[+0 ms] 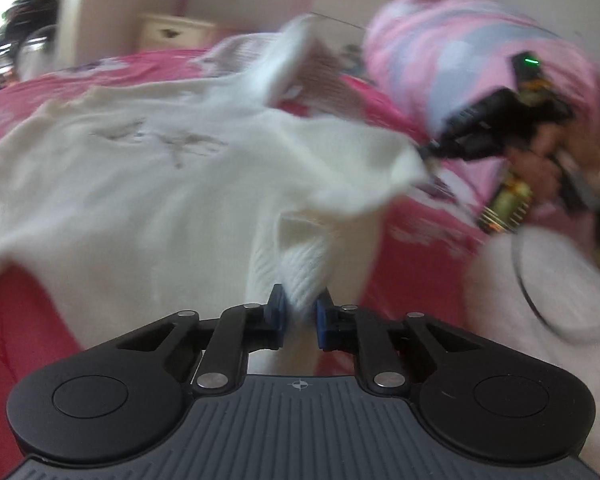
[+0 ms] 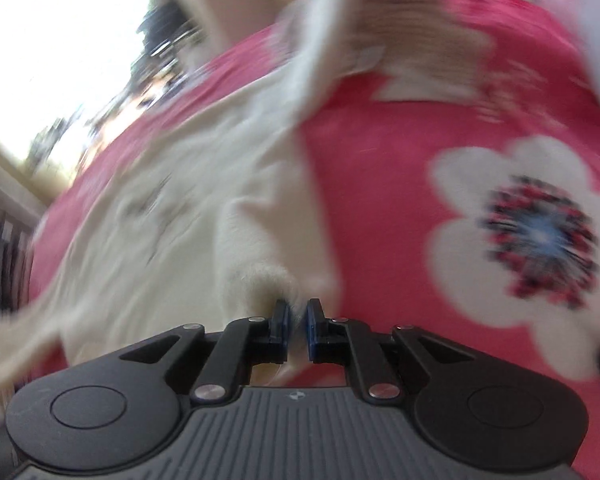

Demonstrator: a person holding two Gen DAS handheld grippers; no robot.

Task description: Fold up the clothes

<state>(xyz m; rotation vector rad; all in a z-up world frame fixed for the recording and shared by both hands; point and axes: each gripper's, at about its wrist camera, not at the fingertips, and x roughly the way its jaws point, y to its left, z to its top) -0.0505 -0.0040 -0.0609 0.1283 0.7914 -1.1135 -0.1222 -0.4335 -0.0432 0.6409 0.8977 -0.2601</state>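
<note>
The left gripper (image 1: 300, 314) pinches a ribbed edge of the white sweater (image 1: 140, 184), its blue pads nearly together on the knit. The right gripper (image 2: 298, 322) is likewise closed on a bunched corner of the sweater (image 2: 172, 216). The garment lies spread over the pink floral bedspread (image 2: 400, 152), mostly left, its right edge lifted and rumpled. Bare bedspread stays open to the right. Both views are blurred.
</note>
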